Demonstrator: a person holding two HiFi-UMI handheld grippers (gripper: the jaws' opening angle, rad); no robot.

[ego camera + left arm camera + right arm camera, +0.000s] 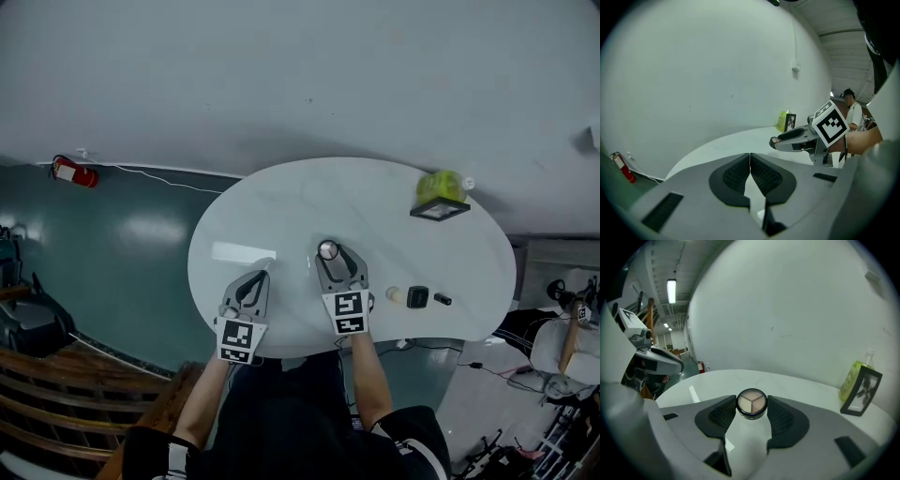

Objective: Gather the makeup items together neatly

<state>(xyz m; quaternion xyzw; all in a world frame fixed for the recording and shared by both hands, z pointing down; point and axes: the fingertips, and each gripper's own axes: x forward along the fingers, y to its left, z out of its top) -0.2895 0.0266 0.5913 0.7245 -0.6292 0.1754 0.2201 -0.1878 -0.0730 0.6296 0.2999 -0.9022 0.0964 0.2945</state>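
Observation:
My right gripper point(328, 253) is shut on a small round eyeshadow compact point(751, 404) with three beige shades; the pads press its dark rim from both sides, above the white oval table point(281, 202). My left gripper point(263, 275) is beside it on the left, jaws shut together with nothing between them point(750, 160). Near the table's right front edge lie a beige round item point(394, 294), a black square compact point(417, 297) and a small black piece point(442, 299). In the left gripper view, the right gripper point(776, 140) shows at the right.
A yellow-green bottle point(441, 183) and a black photo frame point(438, 210) stand at the table's far right; both show again, the bottle point(851, 376) and the frame point(863, 392). A red fire extinguisher point(73, 172) lies on the green floor at the left. A person point(853, 110) is behind the table.

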